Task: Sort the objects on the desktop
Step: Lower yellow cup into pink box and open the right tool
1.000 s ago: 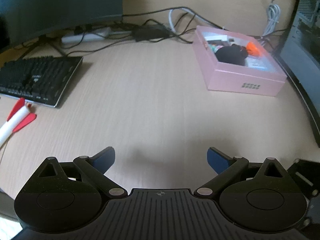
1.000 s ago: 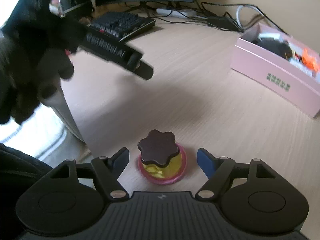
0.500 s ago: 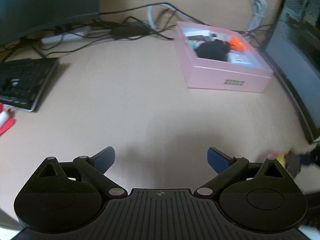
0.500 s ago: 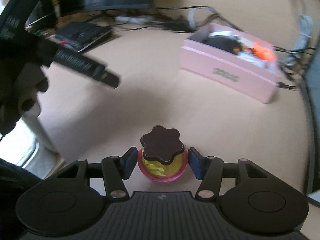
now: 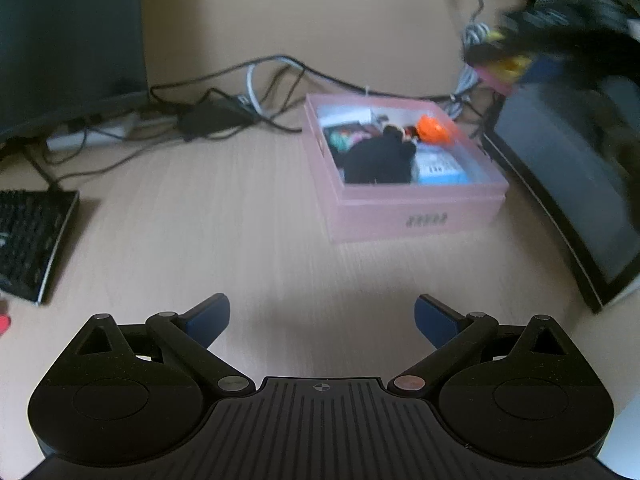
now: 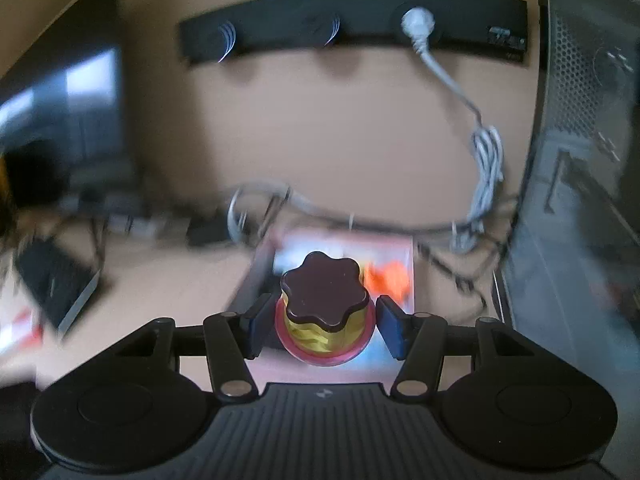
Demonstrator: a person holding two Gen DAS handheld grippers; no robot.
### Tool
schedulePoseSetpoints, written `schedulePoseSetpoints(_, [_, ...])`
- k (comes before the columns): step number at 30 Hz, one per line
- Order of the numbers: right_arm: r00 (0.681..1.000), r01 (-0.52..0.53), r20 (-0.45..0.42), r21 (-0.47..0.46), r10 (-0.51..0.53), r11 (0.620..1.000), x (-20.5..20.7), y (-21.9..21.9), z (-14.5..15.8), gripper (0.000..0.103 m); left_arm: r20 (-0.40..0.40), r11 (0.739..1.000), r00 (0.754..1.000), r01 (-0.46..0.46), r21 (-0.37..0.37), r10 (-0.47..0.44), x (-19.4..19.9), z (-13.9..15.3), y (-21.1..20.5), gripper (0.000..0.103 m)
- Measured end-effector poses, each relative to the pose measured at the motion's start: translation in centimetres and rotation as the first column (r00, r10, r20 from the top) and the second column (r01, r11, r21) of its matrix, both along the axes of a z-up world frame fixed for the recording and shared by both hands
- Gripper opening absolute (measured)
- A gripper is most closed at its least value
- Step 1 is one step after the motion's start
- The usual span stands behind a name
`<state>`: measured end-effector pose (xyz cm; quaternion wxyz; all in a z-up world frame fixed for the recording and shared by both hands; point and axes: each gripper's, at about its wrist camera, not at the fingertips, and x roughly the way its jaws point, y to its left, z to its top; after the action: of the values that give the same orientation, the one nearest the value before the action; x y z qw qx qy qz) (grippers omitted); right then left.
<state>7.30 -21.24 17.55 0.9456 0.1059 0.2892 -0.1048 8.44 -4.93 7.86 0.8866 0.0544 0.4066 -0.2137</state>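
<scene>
While the right gripper (image 6: pixel 325 326) carries the toy pudding (image 6: pixel 325 312), a yellow body with a dark flower-shaped top on a pink saucer, its blue pads press on the saucer's two sides, the jaws having just been closing onto it, and the load hangs in the air in front of the pink box (image 5: pixel 416 204). In the left wrist view the same gripper shows only as a dark blur with yellow and pink in it, high at the right edge beyond the box. The left gripper (image 5: pixel 322 318) holds nothing; its jaws stand wide above bare desk (image 5: pixel 224 216). The box already holds several things: an orange piece (image 5: pixel 432 130), a black lump (image 5: pixel 378 160), a blue and white card (image 5: pixel 438 168). So the sorting looks well along, with this pudding likely next to go in. What is left, as far as can be seen, is a red and white object (image 6: pixel 18 326) beside the keyboard (image 5: pixel 28 240), too blurred to name. The release probably calls for bringing the pudding over the open box before letting go
</scene>
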Motion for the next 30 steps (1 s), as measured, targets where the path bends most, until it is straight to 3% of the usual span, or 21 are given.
schedulePoseSetpoints(2, [1.0, 0.023, 0.0, 0.055, -0.023, 0.998, 3.2, -1.4, -0.3, 0.073, 0.007, 1.0, 1.0, -0.005, 0.001, 0.005, 0.4, 0.2, -0.1, 0.101])
schedulePoseSetpoints(3, [0.999, 0.052, -0.008, 0.059, -0.051, 0.997, 4.4, -1.8, -0.7, 0.074, 0.008, 1.0, 1.0, -0.007, 0.0, 0.007, 0.5, 0.2, 0.0, 0.102])
schedulePoseSetpoints(9, [0.995, 0.085, -0.059, 0.07, -0.081, 0.994, 4.0, -2.3, -4.0, 0.074, -0.05, 0.999, 0.998, -0.033, 0.024, 0.034, 0.9, -1.9, 0.6, 0.102])
schedulePoseSetpoints(16, [0.984, 0.095, -0.147, -0.02, -0.097, 0.995, 0.3, -0.3, -8.2, 0.074, -0.083, 0.999, 0.997, 0.001, 0.032, 0.001, 0.9, -3.7, -0.6, 0.102])
schedulePoseSetpoints(19, [0.979, 0.109, -0.171, -0.038, -0.114, 0.993, -0.2, 0.2, -8.7, 0.074, -0.075, 1.0, 0.997, 0.016, 0.026, -0.014, 1.0, -3.6, -1.3, 0.102])
schedulePoseSetpoints(25, [0.984, 0.104, -0.132, -0.113, -0.118, 0.988, -0.4, 1.0, -7.8, 0.076, -0.072, 0.999, 0.997, 0.038, 0.033, -0.036, 1.6, -3.6, -2.6, 0.102])
schedulePoseSetpoints(30, [0.988, 0.1, -0.111, -0.098, -0.111, 0.99, 0.9, 0.1, -7.4, 0.078, -0.07, 0.999, 0.997, 0.036, 0.029, -0.034, 2.0, -3.4, -2.6, 0.102])
